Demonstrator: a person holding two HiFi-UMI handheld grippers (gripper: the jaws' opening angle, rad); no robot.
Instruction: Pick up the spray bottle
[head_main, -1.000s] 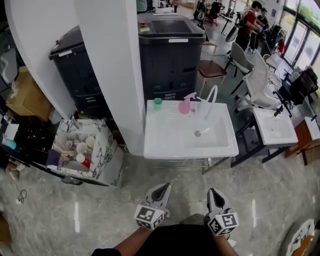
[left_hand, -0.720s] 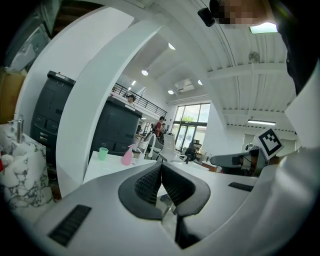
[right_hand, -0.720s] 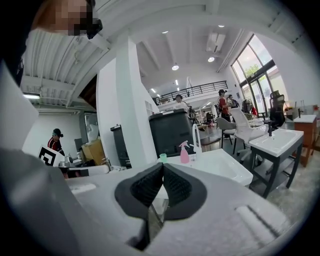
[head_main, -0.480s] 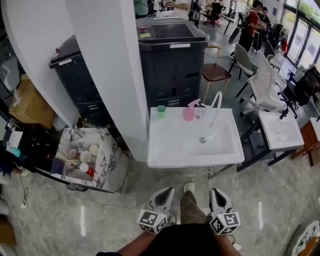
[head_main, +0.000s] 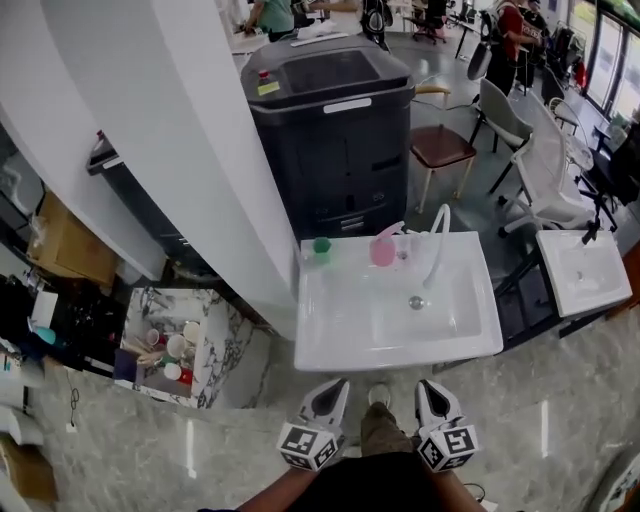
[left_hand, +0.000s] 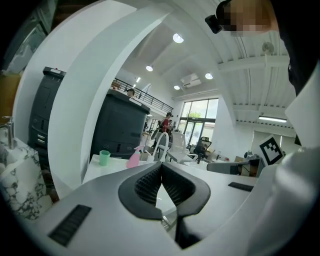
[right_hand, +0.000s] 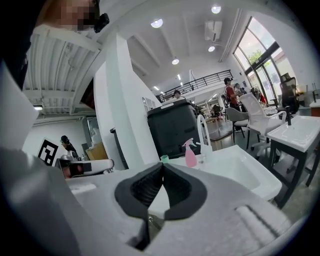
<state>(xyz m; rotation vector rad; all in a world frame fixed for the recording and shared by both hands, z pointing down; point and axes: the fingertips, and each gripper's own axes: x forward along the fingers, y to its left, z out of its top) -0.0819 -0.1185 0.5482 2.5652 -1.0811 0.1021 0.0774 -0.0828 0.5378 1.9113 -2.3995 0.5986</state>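
Spray bottle (head_main: 383, 247): pink, upright on the back ledge of the white sink (head_main: 330, 335), just left of the arched white faucet (head_main: 437, 238). A green cup (head_main: 321, 246) stands on the same ledge further left, apart from the bottle. The drain (head_main: 416, 301) sits in the basin, below the faucet spout.

Your left gripper (head_main: 336, 386): jaws pressed together, nothing between them. Your right gripper (head_main: 428, 386): same, pads closed on each other, empty. Both are held close to your body, short of the sink's front edge, side by side and pointing at it. Neither touches the bottle.

Around it: a black machine (head_main: 335, 130) right behind the sink, a white pillar (head_main: 190, 150) to its left, a second sink (head_main: 583, 270) off to the right, and a brown-seat chair (head_main: 443, 145) behind.
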